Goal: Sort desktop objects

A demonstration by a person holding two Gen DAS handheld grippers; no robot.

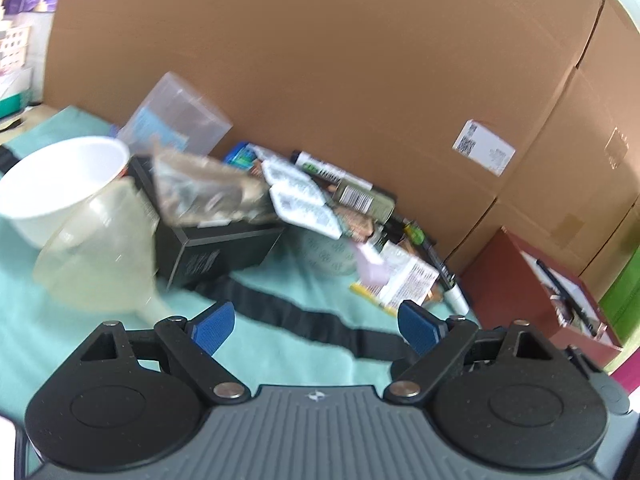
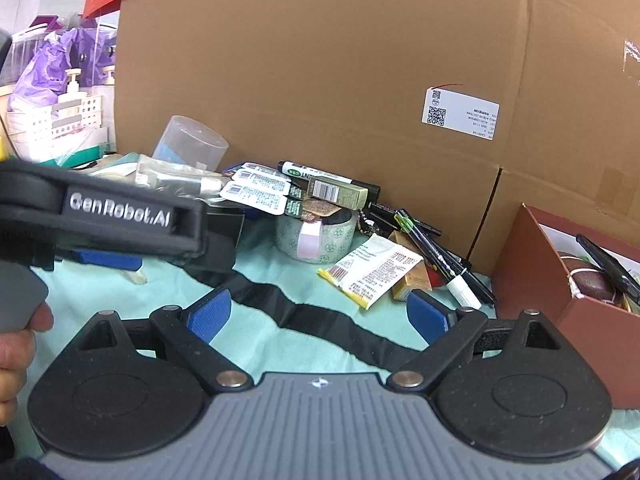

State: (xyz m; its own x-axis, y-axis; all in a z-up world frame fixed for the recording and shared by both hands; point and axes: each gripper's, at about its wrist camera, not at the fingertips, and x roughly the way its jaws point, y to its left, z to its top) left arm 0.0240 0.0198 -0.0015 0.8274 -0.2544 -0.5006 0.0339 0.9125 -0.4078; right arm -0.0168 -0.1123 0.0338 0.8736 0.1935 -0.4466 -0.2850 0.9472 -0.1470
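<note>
Blue pads tipped both grippers, and in each wrist view the jaws stood wide apart with nothing between them. The left gripper (image 1: 316,328) and the right gripper (image 2: 318,316) both hung above a mint-green cloth (image 1: 280,352), where a black strap (image 2: 316,320) lay across the nearest stretch.

Only the right view showed the left gripper from the side, a dark body lettered in white crossing the left edge, with a hand (image 2: 16,344) on its grey handle.

Only the left view showed, close on the left, a pale plastic funnel (image 1: 100,256) leaning against a white cup (image 1: 60,188), both blurred. Just behind them sat a black box (image 1: 216,248) with crumpled clear wrapping on top.

Farther back, both views showed the pile to be sorted: a roll of patterned tape (image 2: 316,236), a white and yellow packet (image 2: 372,276), white blister packs (image 2: 256,192), a green marker (image 2: 316,174) and several black pens (image 2: 436,256), touching or overlapping one another. A clear plastic tub (image 2: 192,148) stood behind the pile on the left.

To the right stood a dark red box (image 2: 532,276); its contents showed plainly only in the right view, among them a brown ball and a black pen.

Behind everything rose a large cardboard box (image 2: 320,60) bearing a white label (image 2: 460,114).
</note>
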